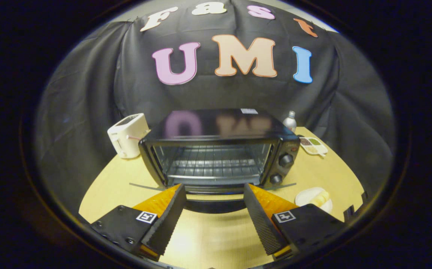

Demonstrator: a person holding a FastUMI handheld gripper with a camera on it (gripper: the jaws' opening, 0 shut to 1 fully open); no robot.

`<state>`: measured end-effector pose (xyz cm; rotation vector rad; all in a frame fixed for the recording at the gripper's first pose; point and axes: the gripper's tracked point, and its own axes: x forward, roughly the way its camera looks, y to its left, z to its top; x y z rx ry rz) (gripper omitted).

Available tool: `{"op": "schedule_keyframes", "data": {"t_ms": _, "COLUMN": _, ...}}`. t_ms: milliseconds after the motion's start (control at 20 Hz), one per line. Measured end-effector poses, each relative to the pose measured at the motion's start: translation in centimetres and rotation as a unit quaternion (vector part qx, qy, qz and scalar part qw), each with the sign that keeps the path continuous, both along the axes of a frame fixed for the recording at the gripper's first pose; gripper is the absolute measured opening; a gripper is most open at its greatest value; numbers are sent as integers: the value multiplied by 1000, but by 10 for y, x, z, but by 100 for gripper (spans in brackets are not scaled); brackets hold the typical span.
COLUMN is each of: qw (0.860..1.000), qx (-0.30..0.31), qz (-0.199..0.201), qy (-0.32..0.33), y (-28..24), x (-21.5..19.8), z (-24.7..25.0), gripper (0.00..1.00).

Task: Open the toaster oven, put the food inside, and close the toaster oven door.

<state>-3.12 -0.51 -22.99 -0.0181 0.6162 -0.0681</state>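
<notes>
Oven (219, 149) door (211, 200) down; gripper (214, 194) spread wide, holding nothing.
Risk: food (318, 198) sits on the plate (305, 197) near right; swinging toward it may clip the door.

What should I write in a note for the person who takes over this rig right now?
Gripper: jaws open, holding nothing, aimed at the oven front.
Black toaster oven with two round knobs: its door looks already dropped open, lying flat just ahead of the jaws; the wire rack inside is bare.
Food: pale pieces on a small white plate, on the yellow wooden table beside the oven's knob side, beyond one finger.
Done: door opened.
Left: pick up the food, set it on the rack, close the door.
</notes>
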Motion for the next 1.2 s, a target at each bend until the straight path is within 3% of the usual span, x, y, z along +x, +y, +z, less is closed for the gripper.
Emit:
{"op": "schedule_keyframes", "data": {"t_ms": 550, "qw": 998, "qx": 6, "qz": -14, "qy": 57, "y": 0, "x": -45, "z": -40, "gripper": 97}}
{"op": "schedule_keyframes", "data": {"t_ms": 750, "qw": 994, "qx": -20, "qz": 12, "qy": 102, "y": 5, "x": -69, "z": -64, "gripper": 97}}
{"op": "schedule_keyframes", "data": {"t_ms": 1200, "qw": 991, "qx": -12, "qz": 14, "qy": 135, "y": 10, "x": -78, "z": -100, "gripper": 96}}
